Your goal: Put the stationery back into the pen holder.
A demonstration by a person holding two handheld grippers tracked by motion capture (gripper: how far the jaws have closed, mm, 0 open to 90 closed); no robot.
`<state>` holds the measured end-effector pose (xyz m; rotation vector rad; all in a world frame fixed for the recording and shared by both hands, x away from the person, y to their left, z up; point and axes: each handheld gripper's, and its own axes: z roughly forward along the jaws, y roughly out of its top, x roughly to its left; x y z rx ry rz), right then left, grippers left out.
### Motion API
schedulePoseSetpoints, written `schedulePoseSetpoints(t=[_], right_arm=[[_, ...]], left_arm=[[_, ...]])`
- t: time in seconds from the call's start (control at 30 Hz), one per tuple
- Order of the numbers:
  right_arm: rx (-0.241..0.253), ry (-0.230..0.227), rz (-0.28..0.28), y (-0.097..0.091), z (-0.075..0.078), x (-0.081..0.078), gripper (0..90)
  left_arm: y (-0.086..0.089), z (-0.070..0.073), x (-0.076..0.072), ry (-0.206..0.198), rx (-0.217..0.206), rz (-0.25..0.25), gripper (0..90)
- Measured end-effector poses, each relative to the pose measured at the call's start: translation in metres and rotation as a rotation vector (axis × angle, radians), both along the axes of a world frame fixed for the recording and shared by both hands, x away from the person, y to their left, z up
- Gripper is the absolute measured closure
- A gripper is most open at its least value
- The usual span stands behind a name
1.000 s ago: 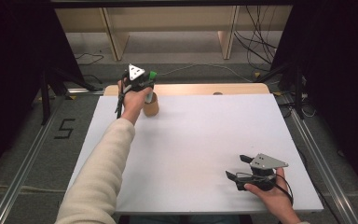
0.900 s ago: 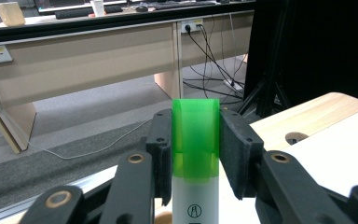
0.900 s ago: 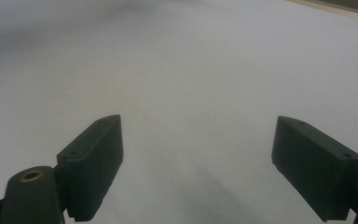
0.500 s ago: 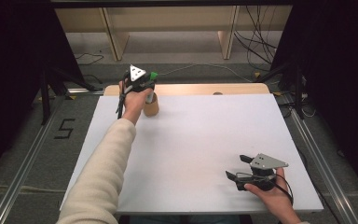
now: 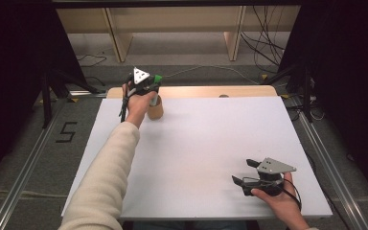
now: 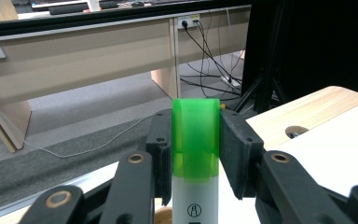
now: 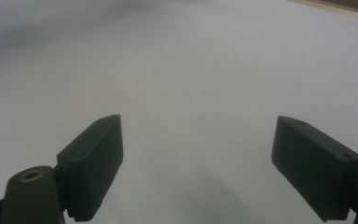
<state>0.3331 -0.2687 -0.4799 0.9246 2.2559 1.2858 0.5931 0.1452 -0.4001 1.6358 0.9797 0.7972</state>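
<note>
The left gripper (image 5: 149,87) pinches the translucent green cap of a white cylindrical glue stick (image 6: 195,140) between its 2 black pads (image 6: 236,149), holding it upright over a tan round wooden cup (image 5: 155,109) at the far left corner of the matte white table board (image 5: 211,143). The smooth plastic cap could slip or pull off the tube, or the tube could catch the cup's rim and tip the light cup. The right gripper (image 5: 249,175) rests near the front edge, jaws wide apart and holding nothing.

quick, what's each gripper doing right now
Left gripper: closed on the green-capped white tube.
Right gripper: open, holding nothing, over the white tabletop.
</note>
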Motion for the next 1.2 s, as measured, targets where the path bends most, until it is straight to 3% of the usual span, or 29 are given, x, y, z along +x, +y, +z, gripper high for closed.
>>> schedulePoseSetpoints(t=[0.5, 0.9, 1.2], right_arm=[[0.003, -0.001, -0.002, 0.000, 0.000, 0.000, 17.4], [0.000, 0.000, 0.001, 0.000, 0.000, 0.000, 17.4], [0.001, 0.001, 0.003, 0.000, 0.000, 0.000, 17.4]], left_arm=[[0.001, -0.010, 0.002, 0.017, 0.010, -0.001, 66.9], [0.003, -0.012, 0.003, -0.005, -0.012, 0.004, 66.9], [0.003, -0.019, 0.003, 0.003, 0.009, 0.006, 66.9]])
